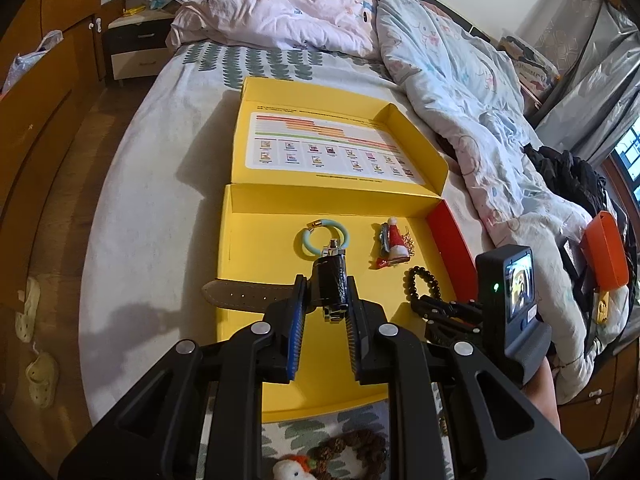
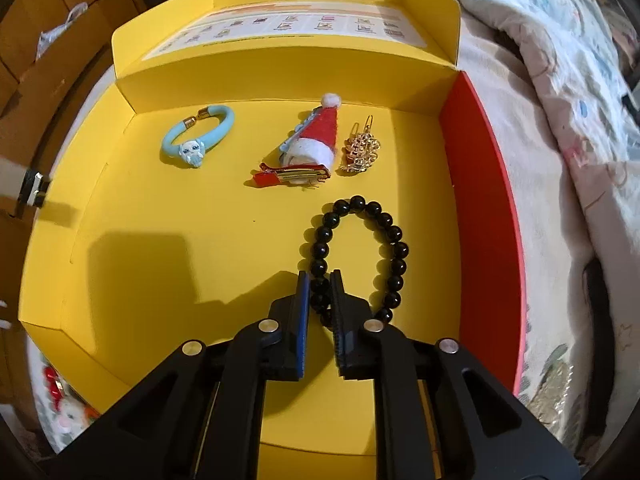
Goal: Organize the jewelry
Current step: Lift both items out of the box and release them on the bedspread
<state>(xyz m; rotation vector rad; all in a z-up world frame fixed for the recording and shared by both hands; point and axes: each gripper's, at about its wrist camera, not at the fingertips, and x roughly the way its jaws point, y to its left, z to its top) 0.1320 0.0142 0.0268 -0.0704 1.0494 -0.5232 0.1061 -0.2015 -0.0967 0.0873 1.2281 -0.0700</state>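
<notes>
An open yellow box (image 1: 256, 264) (image 2: 160, 240) lies on the bed. Inside it are a light blue bracelet (image 1: 310, 236) (image 2: 200, 136), a Santa-hat hair clip (image 1: 394, 246) (image 2: 312, 144), a gold hair clip (image 2: 360, 148) and a black bead bracelet (image 1: 420, 284) (image 2: 360, 248). My left gripper (image 1: 326, 284) is shut on a black watch strap (image 1: 330, 280) and holds it above the box floor; the strap's grey end (image 1: 236, 296) hangs left. My right gripper (image 2: 320, 280) is shut on the black bead bracelet, which rests on the box floor.
A crumpled duvet (image 1: 440, 80) lies along the right side of the bed. A brown bead bracelet (image 1: 352, 448) and a plush trinket (image 1: 292, 470) lie on the sheet in front of the box. A wooden wardrobe and nightstand (image 1: 136, 48) stand to the left.
</notes>
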